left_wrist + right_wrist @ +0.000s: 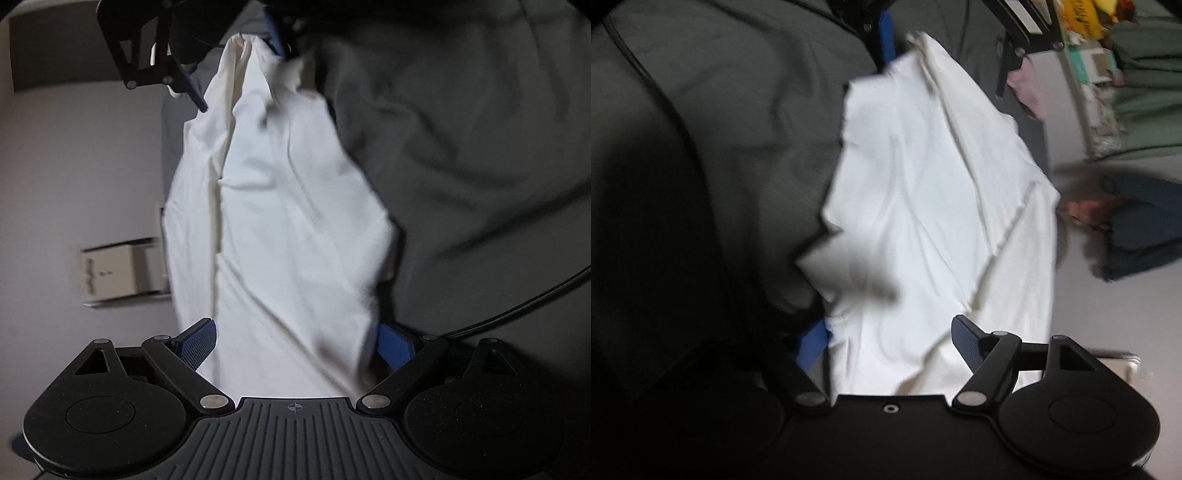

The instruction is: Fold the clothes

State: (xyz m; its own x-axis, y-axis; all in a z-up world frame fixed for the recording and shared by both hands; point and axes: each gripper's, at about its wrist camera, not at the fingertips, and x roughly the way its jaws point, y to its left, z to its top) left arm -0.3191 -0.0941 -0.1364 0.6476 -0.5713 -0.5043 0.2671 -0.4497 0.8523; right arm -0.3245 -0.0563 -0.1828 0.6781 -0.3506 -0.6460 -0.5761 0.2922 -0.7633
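A white garment (288,206) hangs stretched between my two grippers, in front of dark grey fabric (461,147). In the left wrist view, my left gripper (295,345) stands open, its blue pads (195,343) wide apart with the cloth running between them. My right gripper (239,74) is at the top, also spread, with the garment's far end bunched by one blue finger. The right wrist view mirrors this. The white garment (934,203) passes between the wide-set fingers of my right gripper (888,343), and my left gripper (943,61) is at its far end. Both views are motion-blurred.
A black cable (517,310) crosses the dark grey fabric (720,129). A pale wall with a switch plate (122,273) lies to the left. In the right wrist view, a dark blue bundle (1145,236), green fabric (1145,92), a pink cloth (1030,88) and colourful clutter sit on the light floor.
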